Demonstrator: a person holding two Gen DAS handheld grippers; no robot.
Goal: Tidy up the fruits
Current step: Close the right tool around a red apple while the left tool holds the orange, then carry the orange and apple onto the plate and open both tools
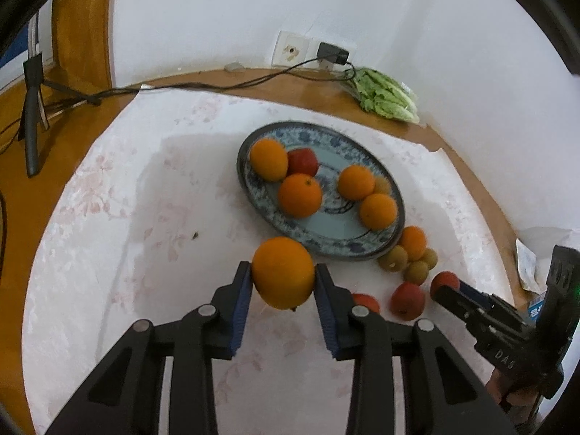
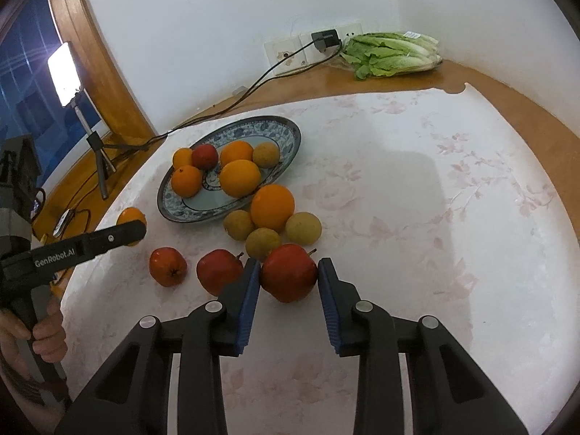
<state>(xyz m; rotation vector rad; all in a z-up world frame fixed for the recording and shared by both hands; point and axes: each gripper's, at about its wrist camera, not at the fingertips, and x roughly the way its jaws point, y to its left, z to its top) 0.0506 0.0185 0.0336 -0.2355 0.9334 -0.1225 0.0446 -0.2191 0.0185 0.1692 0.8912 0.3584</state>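
On the flowered white cloth just short of the blue-and-white plate, the left gripper has its blue pads pressed against both flanks of an orange, squeezing it at its widest girth. Over to the right, the right gripper is clamped the same way on a red apple, pads at either cheek, the stem poking out behind. Neither fruit looks clearly lifted; I cannot tell whether they still touch the cloth.

Both should handle easily enough, I'd judge — firm, round, moderately weighty. The orange's pebbled peel ought to give the ribbed pads some bite, and it will yield slightly under pressure, so there is no call to squeeze hard. The apple is stiffer and glossier; its waxy skin could slide or roll between the pads if the grip sits off-centre, and it bruises if dropped. Across the middle is the right place for both, as they are taken now.

The plate already carries several oranges, a red apple and a small brownish fruit, leaving little bare space near its centre. Beside its near rim lie one more orange and three small yellow-brown fruits, with two more red apples nearer the grippers. Round things set on a shallow, crowded dish may roll — a low, gentle release seems wise.
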